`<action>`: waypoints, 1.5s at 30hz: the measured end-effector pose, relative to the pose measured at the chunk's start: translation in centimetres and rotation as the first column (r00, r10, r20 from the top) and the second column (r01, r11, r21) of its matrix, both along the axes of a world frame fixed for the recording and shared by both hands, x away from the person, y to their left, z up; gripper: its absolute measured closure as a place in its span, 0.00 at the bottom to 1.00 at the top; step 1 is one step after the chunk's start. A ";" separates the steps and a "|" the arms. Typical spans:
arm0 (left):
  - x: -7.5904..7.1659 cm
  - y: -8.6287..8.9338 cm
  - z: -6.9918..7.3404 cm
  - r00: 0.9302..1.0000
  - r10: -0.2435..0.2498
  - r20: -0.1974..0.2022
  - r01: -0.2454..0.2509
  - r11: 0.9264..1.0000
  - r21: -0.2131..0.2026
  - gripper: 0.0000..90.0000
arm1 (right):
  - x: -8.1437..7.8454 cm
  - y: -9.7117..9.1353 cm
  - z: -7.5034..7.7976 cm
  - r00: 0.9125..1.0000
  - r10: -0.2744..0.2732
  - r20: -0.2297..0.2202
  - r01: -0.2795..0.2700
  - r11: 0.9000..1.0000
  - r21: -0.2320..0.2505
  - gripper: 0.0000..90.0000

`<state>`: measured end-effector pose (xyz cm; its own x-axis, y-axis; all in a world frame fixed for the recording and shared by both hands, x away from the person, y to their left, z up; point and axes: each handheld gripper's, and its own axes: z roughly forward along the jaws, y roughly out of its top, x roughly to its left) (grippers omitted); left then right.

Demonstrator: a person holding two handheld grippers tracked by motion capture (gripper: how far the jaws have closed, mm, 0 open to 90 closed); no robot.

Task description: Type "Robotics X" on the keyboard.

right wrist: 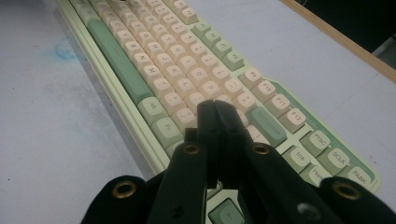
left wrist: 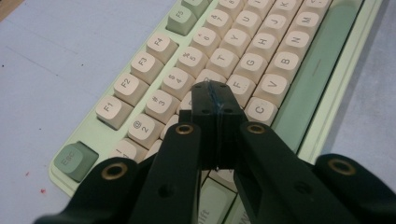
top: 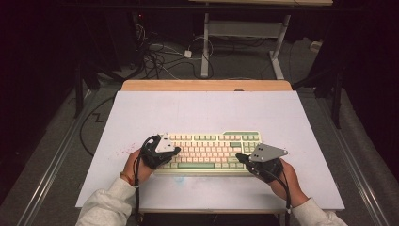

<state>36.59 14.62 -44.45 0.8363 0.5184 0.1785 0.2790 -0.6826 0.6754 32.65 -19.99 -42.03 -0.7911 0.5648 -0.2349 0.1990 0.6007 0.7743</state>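
A cream and pale-green keyboard (top: 211,151) lies on the white table top (top: 207,113), near its front edge. My left gripper (top: 174,151) hovers over the keyboard's left end, jaws pressed together with nothing between them. In the left gripper view its tips (left wrist: 215,95) hang just above the cream letter keys (left wrist: 252,60), near D and F. My right gripper (top: 241,157) sits at the keyboard's right part, also shut and empty. In the right gripper view its tips (right wrist: 215,109) are low over the keys (right wrist: 187,74) beside the green enter key (right wrist: 267,125).
A wooden strip (top: 207,85) borders the table's far edge. Beyond it are a desk frame (top: 244,42) and tangled cables (top: 160,56) on the floor. Bare table surface stretches behind the keyboard and to both sides. Faint red specks (left wrist: 42,190) mark the surface left of the keyboard.
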 end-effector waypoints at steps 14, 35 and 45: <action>0.1 -0.1 -0.4 1.000 -0.004 -0.011 0.004 1.000 0.023 0.97 | 0.0 -0.1 0.0 1.000 0.000 0.001 0.000 1.000 -0.002 1.00; 0.1 -0.1 -0.6 1.000 0.003 -0.014 -0.003 1.000 0.029 0.97 | 0.0 0.0 0.0 1.000 0.003 -0.001 -0.003 1.000 -0.008 1.00; 0.2 -0.1 -0.7 0.999 -0.010 -0.038 0.012 0.999 0.042 0.97 | 0.0 0.1 -0.1 1.000 0.004 -0.005 -0.004 1.000 -0.011 1.00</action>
<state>36.83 14.47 -45.18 0.8486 0.5016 0.1683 0.2959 -0.7135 0.6351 32.66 -19.93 -42.15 -0.7944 0.5593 -0.2369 0.2009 0.6099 0.7666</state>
